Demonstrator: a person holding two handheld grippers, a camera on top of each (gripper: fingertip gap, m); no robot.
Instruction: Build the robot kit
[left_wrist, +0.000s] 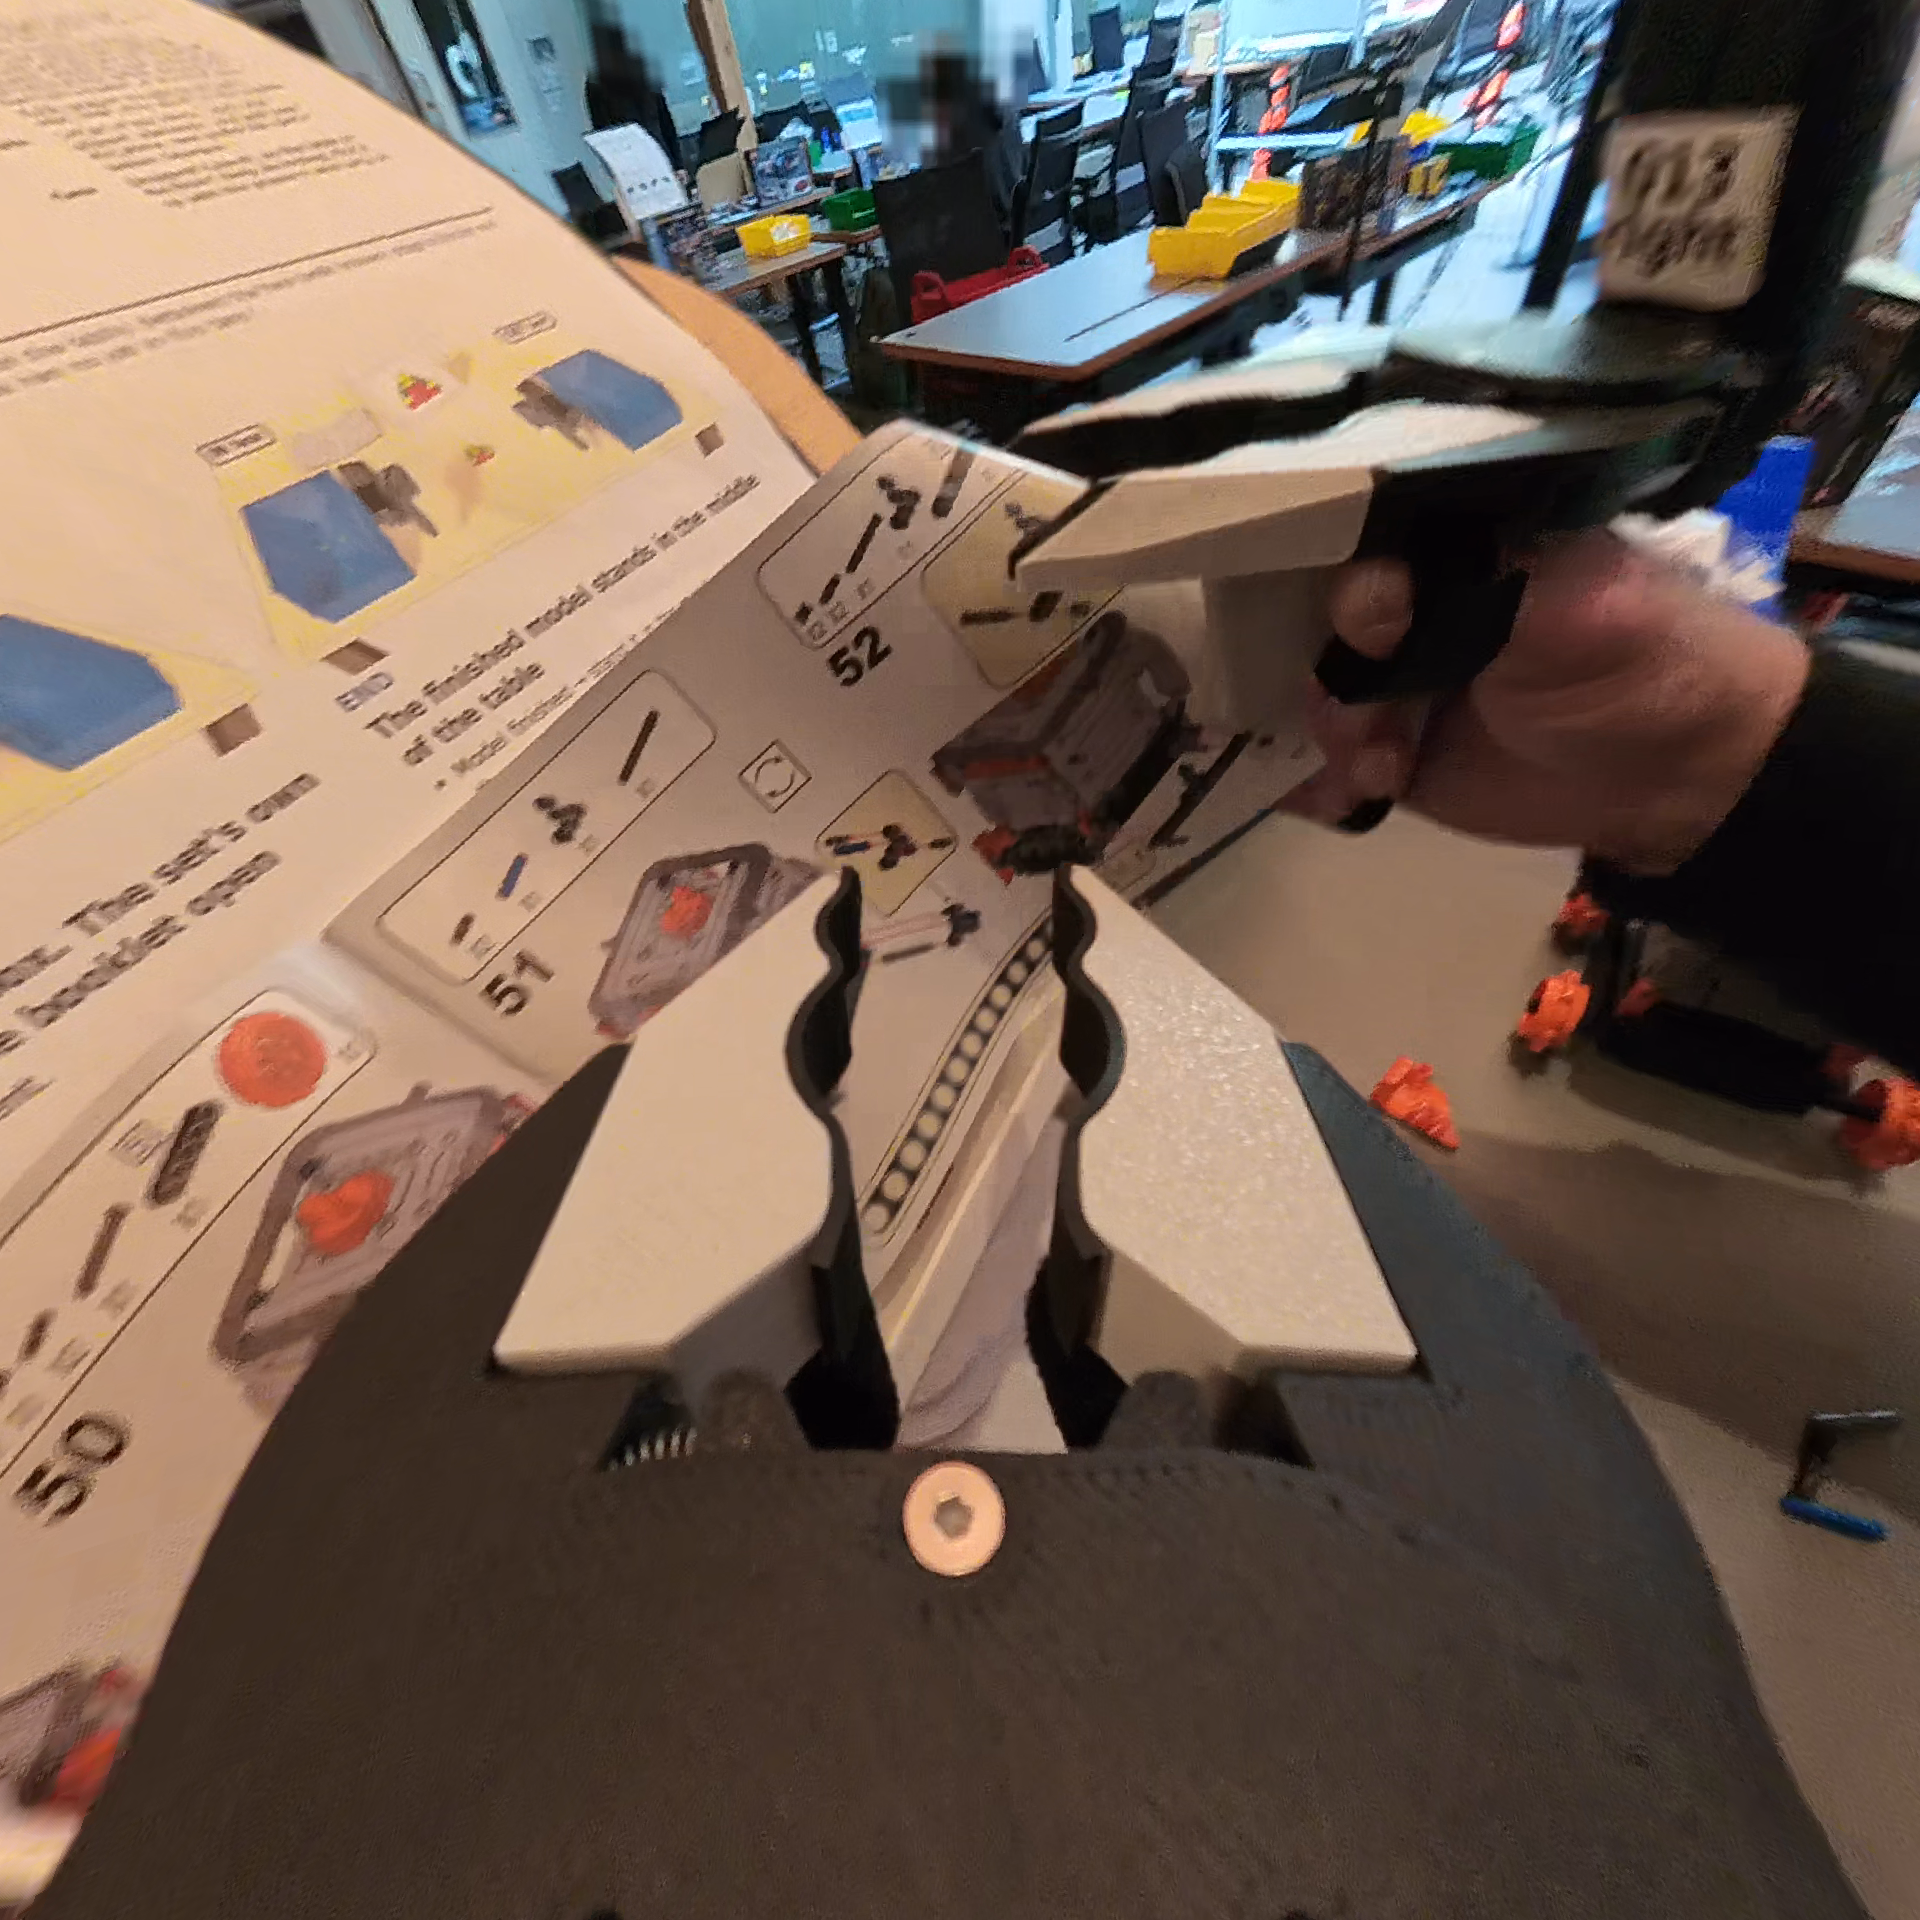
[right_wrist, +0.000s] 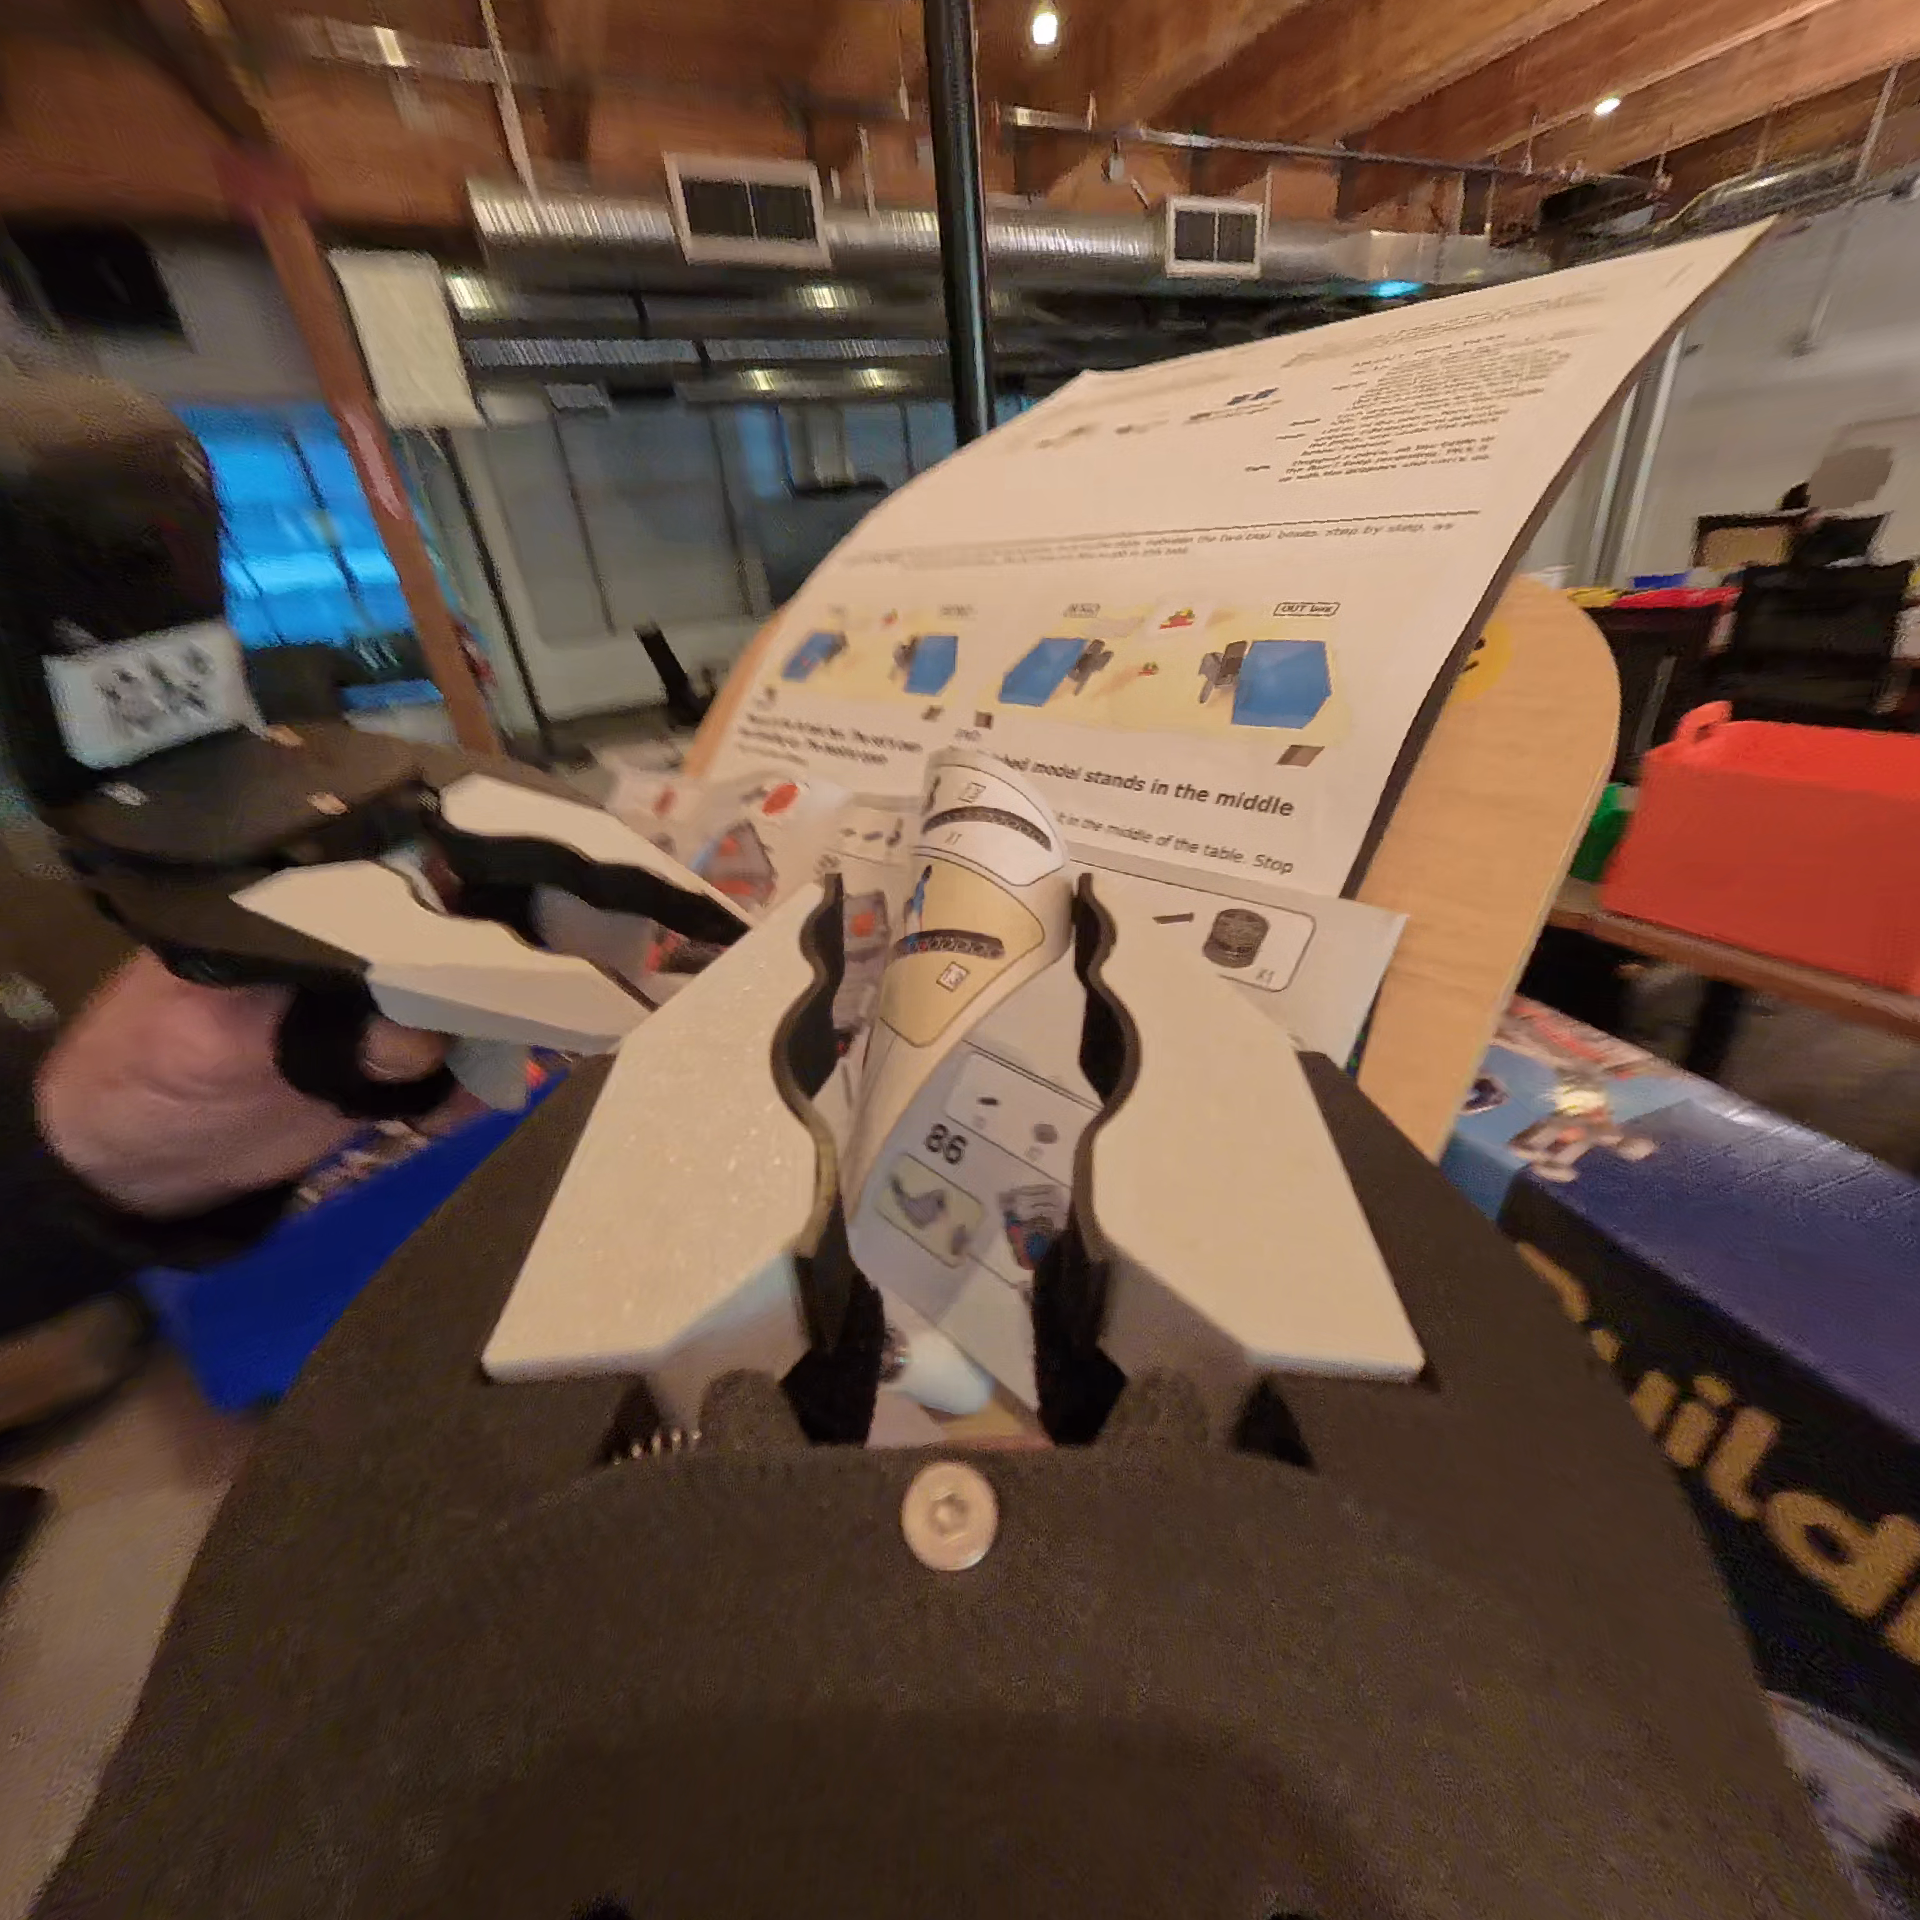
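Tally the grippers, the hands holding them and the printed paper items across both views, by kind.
Grippers: 2 (left gripper, right gripper)
Hands: 2 (left hand, right hand)
Instruction booklet: 1
Large printed sheet: 1
Total: 6
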